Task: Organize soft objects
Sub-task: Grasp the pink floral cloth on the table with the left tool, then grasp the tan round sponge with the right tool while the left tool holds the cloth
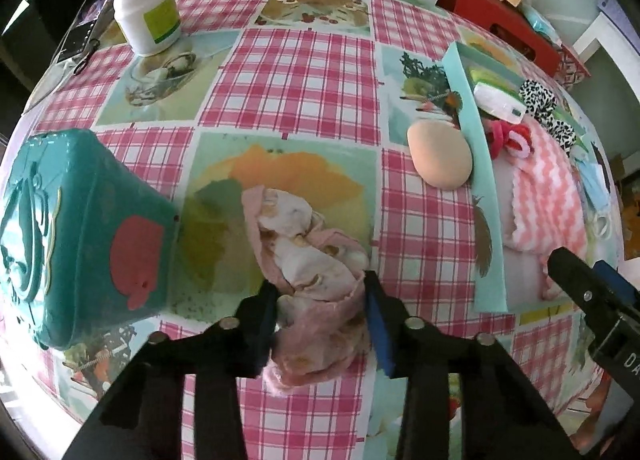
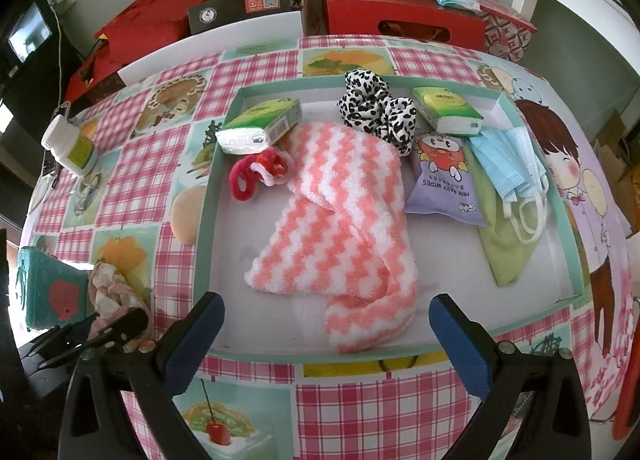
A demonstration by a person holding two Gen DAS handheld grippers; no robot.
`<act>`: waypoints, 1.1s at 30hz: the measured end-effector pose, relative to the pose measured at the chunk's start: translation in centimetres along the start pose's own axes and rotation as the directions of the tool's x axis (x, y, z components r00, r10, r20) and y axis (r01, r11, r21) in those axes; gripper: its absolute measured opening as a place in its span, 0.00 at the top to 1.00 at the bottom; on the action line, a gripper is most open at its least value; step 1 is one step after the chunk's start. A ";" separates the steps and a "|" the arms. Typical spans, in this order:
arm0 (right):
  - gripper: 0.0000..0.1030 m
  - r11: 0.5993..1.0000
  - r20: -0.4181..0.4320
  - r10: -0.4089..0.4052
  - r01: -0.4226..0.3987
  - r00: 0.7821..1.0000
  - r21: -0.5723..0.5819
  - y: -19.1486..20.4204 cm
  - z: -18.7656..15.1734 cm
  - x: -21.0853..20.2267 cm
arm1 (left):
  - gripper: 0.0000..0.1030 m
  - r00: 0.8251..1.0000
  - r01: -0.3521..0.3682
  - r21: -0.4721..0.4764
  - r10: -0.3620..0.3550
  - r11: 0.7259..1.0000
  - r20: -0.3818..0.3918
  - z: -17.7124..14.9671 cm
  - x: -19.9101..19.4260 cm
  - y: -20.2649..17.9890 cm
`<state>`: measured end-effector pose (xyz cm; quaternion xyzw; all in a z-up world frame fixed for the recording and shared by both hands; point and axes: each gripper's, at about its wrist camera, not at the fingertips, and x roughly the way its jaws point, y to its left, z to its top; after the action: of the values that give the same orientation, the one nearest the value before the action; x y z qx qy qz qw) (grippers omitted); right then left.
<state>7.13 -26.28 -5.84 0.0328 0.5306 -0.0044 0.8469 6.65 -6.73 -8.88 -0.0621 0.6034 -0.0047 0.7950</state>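
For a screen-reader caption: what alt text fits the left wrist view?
The left tongs grip a crumpled pink cloth on a checked tablecloth. A teal tin stands left; a beige sponge lies beside a tray on the right.

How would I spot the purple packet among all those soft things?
Find the shallow mint-green tray on the checked tablecloth. Toward its right side, the purple wipes packet lies between the pink-and-white towel and blue face masks; only it shows a cartoon tomato.

The crumpled cloth [image 1: 312,260] is lying on my desk [image 1: 304,72] between the tin [image 1: 80,236] at left and the tray [image 2: 400,340] at right, towel [image 2: 344,220] sitting inside it.
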 end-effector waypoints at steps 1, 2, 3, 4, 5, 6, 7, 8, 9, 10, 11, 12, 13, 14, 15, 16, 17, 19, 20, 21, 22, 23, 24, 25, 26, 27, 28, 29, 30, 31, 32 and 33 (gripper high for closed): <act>0.00 1.000 -0.001 -0.001 0.001 1.000 0.000 0.0 0.0 0.0 | 0.66 0.999 -0.002 -0.005 0.003 1.000 0.044 0.2 0.0 0.2; 0.00 1.000 -0.003 -0.001 0.001 1.000 -0.002 0.1 0.0 0.1 | 0.70 0.999 0.002 -0.003 -0.001 1.000 0.050 0.3 0.0 0.1; 0.00 1.000 -0.004 -0.002 0.002 1.000 -0.006 0.1 0.0 0.2 | 0.71 0.998 0.009 -0.002 -0.009 1.000 0.058 0.6 0.1 0.1; 0.00 1.000 -0.005 -0.003 0.003 1.000 -0.011 0.2 0.0 0.2 | 0.73 0.998 0.012 -0.002 -0.012 1.000 0.062 1.0 0.0 0.3; 0.00 1.000 -0.004 -0.004 0.004 1.000 -0.016 0.3 0.1 0.3 | 0.76 0.998 0.015 -0.006 -0.015 1.000 0.067 1.3 0.1 0.3; 0.00 1.000 -0.003 -0.007 0.007 1.000 -0.021 0.5 0.1 0.3 | 0.76 0.997 0.018 -0.010 -0.017 1.000 0.071 1.7 0.1 0.4; 0.00 1.000 -0.001 -0.010 0.010 1.000 -0.027 0.6 0.2 0.4 | 0.78 0.997 0.018 -0.014 -0.017 1.000 0.075 2.4 0.0 0.3; 0.00 0.999 0.001 -0.011 0.011 1.000 -0.031 0.7 0.3 0.4 | 0.79 0.997 0.019 -0.020 -0.017 1.000 0.081 2.8 0.0 0.3; 0.00 0.999 0.002 -0.013 0.013 1.000 -0.036 0.9 0.4 0.4 | 0.80 0.996 0.020 -0.024 -0.018 1.000 0.085 3.0 0.0 0.3; 0.00 0.999 0.002 -0.014 0.014 1.000 -0.041 1.0 0.5 0.5 | 0.81 0.996 0.023 -0.027 -0.020 0.999 0.090 3.3 0.0 0.3; 0.00 0.999 0.001 -0.014 0.014 1.000 -0.046 1.2 0.5 0.6 | 0.82 0.995 0.026 -0.029 -0.023 0.999 0.092 4.2 0.3 0.5; 0.00 0.998 0.002 -0.014 0.014 1.000 -0.053 1.4 0.6 0.7 | 0.82 0.995 0.029 -0.030 -0.026 0.999 0.095 4.6 0.2 0.6; 0.00 0.998 0.005 -0.015 0.015 1.000 -0.060 1.6 0.7 0.7 | 0.83 0.995 0.032 -0.031 -0.029 0.999 0.097 4.8 0.2 0.7; 0.00 0.998 0.008 -0.014 0.015 1.000 -0.066 1.8 0.7 0.7 | 0.83 0.994 0.038 -0.032 -0.034 0.999 0.100 5.1 0.3 0.7; 0.00 0.997 0.014 -0.012 0.013 1.000 -0.071 2.0 0.8 0.6 | 0.83 0.994 0.044 -0.034 -0.040 0.998 0.102 5.1 0.3 0.7; 0.00 0.997 0.020 -0.010 0.011 1.000 -0.075 2.2 0.9 0.6 | 0.84 0.994 0.048 -0.036 -0.044 0.998 0.104 5.1 0.3 0.8; 0.00 0.997 0.022 -0.008 0.010 1.000 -0.078 2.4 1.0 0.7 | 0.84 0.993 0.052 -0.037 -0.047 0.998 0.110 5.4 0.2 0.9; 0.00 0.996 0.024 -0.007 0.009 1.000 -0.084 2.7 1.1 0.7 | 0.85 0.992 0.054 -0.041 -0.049 0.998 0.120 5.5 -0.1 1.2; 0.00 0.996 0.025 -0.009 0.011 1.000 -0.087 2.8 1.2 0.8 | 0.85 0.991 0.053 -0.044 -0.047 0.998 0.126 5.5 -0.3 1.2; 0.00 0.996 0.024 -0.013 0.015 1.000 -0.090 2.9 1.3 0.8 | 0.85 0.990 0.053 -0.047 -0.046 0.998 0.132 5.9 -0.4 1.4; 0.00 0.996 0.024 -0.016 0.018 1.000 -0.092 3.0 1.4 0.9 | 0.85 0.990 0.054 -0.048 -0.047 0.997 0.134 6.1 -0.5 1.4; 0.00 0.995 0.024 -0.016 0.018 1.000 -0.093 3.1 1.5 0.9 | 0.86 0.989 0.057 -0.050 -0.049 0.997 0.137 6.3 -0.6 1.5; 0.00 0.996 0.023 -0.014 0.017 1.000 -0.093 3.2 1.6 0.9 | 0.86 0.989 0.058 -0.051 -0.051 0.997 0.139 6.5 -0.8 1.7; 0.00 0.996 0.023 -0.012 0.014 1.000 -0.092 3.2 1.7 1.0 | 0.86 0.989 0.058 -0.051 -0.050 0.997 0.140 6.7 -0.9 1.8; 0.00 0.996 0.023 -0.011 0.013 1.000 -0.091 3.3 1.8 0.9 | 0.86 0.989 0.057 -0.050 -0.050 0.997 0.141 7.0 -1.1 1.9; 0.00 0.996 0.023 -0.012 0.014 1.000 -0.092 3.4 2.0 0.9 | 0.86 0.989 0.056 -0.049 -0.049 0.997 0.141 7.3 -1.2 1.9; 0.00 0.995 0.024 -0.014 0.016 1.000 -0.095 3.5 2.1 0.9 | 0.86 0.988 0.058 -0.049 -0.051 0.997 0.143 7.5 -1.5 2.0; 0.00 0.995 0.026 -0.016 0.018 1.000 -0.100 3.6 2.2 0.8 | 0.86 0.988 0.059 -0.048 -0.051 0.997 0.147 7.8 -1.8 2.1; 0.00 0.994 0.028 -0.018 0.021 0.999 -0.107 3.8 2.3 0.7 | 0.86 0.988 0.056 -0.045 -0.048 0.997 0.149 7.9 -1.9 2.0; 0.00 0.993 0.030 -0.021 0.025 0.999 -0.116 3.9 2.4 0.6 | 0.86 0.988 0.055 -0.045 -0.047 0.998 0.149 8.2 -2.0 2.1; 0.00 0.992 0.032 -0.025 0.029 0.999 -0.124 4.1 2.5 0.5 | 0.86 0.988 0.056 -0.045 -0.049 0.997 0.145 8.5 -2.1 2.2; 0.00 0.991 0.033 -0.027 0.031 0.999 -0.134 4.4 2.7 0.5 | 0.86 0.988 0.056 -0.049 -0.049 0.997 0.143 8.5 -2.2 2.1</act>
<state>9.91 -22.07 -4.87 -0.0320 0.5170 0.0182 0.8552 14.09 -3.67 -4.72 -0.0991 0.5433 -0.0052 0.8336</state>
